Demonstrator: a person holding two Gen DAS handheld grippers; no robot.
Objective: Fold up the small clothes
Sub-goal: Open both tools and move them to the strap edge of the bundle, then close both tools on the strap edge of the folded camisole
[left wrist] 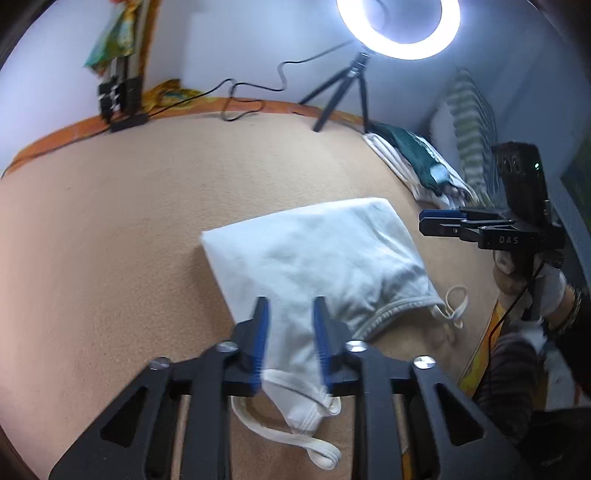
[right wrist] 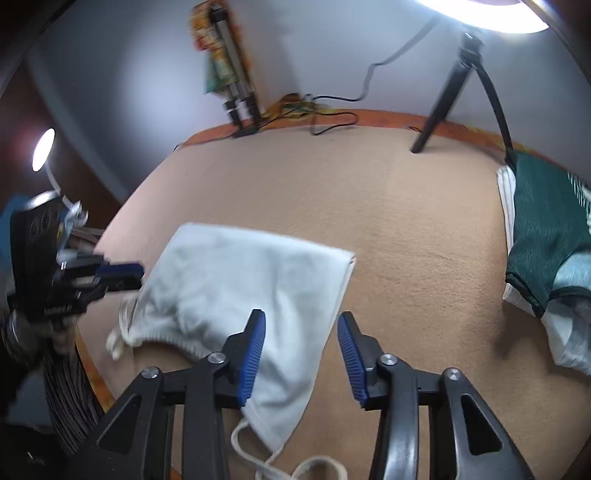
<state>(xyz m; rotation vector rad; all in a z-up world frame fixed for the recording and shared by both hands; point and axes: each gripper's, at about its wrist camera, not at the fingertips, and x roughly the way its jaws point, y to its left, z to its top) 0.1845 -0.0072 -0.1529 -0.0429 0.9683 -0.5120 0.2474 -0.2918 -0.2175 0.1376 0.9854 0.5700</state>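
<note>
Now the left gripper [left wrist: 288,306] hovers jaws apart over the folded white cotton garment [left wrist: 314,254] — grip unclear. Right gripper [right wrist: 301,325] gapes empty; drawstring [right wrist: 314,465] runs off-frame.

One white garment [left wrist: 314,254], one folded pile [left wrist: 413,162], two grippers [left wrist: 288,302] [right wrist: 301,317].

— Where does the left wrist view look from?
— Low over the tan blanket [left wrist: 110,229], close above the white garment [left wrist: 314,251], facing the ring light [left wrist: 399,29] and wall.
— And the right?
— Similarly low and close, facing the same wall. Both share the white garment [right wrist: 240,273], tripod [right wrist: 458,92] and folded pile [right wrist: 543,229].
</note>
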